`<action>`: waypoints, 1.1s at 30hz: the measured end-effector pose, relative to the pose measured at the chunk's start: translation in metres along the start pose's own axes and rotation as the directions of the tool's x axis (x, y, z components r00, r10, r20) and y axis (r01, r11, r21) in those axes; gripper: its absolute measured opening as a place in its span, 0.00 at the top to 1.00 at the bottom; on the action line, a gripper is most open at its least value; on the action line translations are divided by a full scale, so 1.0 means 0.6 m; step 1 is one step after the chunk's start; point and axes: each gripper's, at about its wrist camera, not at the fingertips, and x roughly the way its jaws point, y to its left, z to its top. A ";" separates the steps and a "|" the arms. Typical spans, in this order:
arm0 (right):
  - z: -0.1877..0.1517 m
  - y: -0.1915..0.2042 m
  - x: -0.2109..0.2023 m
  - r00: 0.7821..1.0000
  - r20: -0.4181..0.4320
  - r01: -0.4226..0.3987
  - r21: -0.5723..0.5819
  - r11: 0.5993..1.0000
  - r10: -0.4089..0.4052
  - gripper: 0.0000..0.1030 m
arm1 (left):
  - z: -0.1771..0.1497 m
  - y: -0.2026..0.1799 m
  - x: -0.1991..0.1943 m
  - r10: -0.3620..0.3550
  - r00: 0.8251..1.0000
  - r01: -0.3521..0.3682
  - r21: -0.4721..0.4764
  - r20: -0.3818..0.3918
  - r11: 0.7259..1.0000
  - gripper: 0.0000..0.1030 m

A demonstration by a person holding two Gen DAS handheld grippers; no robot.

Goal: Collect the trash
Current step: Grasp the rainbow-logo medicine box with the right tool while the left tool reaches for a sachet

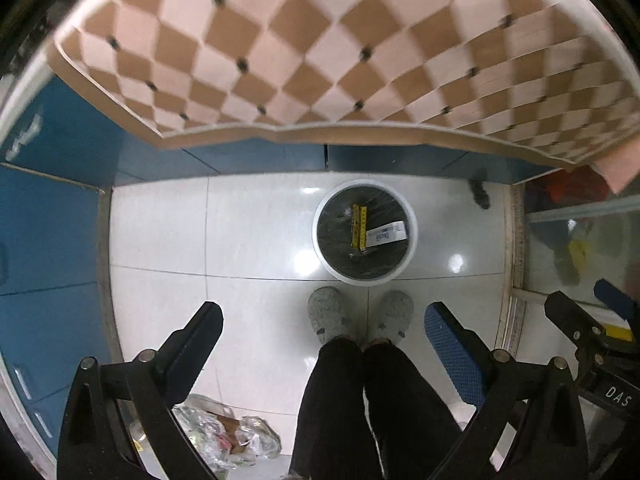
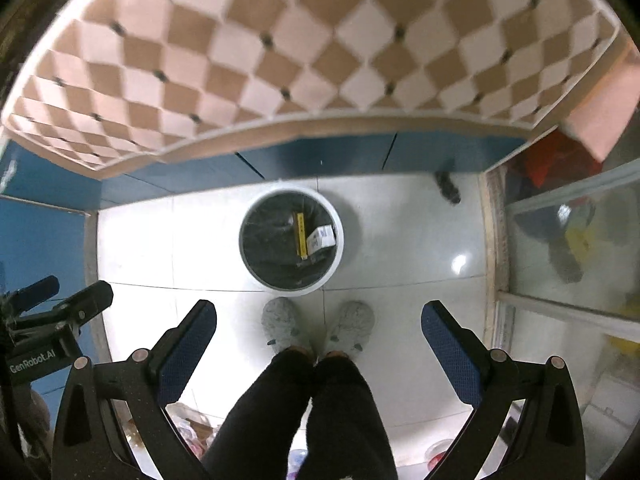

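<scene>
A round white trash bin (image 1: 322,236) with a black liner stands on the white tiled floor, also in the right wrist view (image 2: 339,240). Inside lie a yellow box (image 1: 359,227) and a white carton (image 1: 387,235); both show in the right wrist view, the yellow box (image 2: 299,236) and the white carton (image 2: 321,237). My left gripper (image 1: 324,320) is open and empty, high above the floor. My right gripper (image 2: 319,318) is open and empty too. A pile of crumpled plastic wrappers (image 1: 224,436) lies on the floor at the lower left.
A table edge with a brown-and-pink checkered cloth (image 1: 320,48) overhangs the far side. Blue cabinets (image 1: 48,220) stand at left. A glass door (image 2: 568,240) is at right. The person's legs and grey slippers (image 1: 326,314) stand in front of the bin. A small dark object (image 2: 448,187) lies near the wall.
</scene>
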 end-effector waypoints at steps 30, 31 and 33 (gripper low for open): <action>0.417 -0.097 -0.285 0.974 0.212 -0.077 -0.018 0.997 0.079 0.00 | 0.401 -0.045 -0.237 0.064 0.962 -0.030 -0.129 0.266 0.991 0.00; 0.458 -0.098 -0.261 0.979 0.187 -0.065 -0.060 0.996 0.076 0.00 | 0.418 -0.052 -0.213 0.056 0.973 -0.021 -0.155 0.223 0.988 0.00; 0.502 -0.094 -0.230 0.984 0.164 -0.046 -0.124 0.991 0.066 0.00 | 0.438 -0.064 -0.183 0.015 0.986 0.018 -0.197 0.164 0.980 0.00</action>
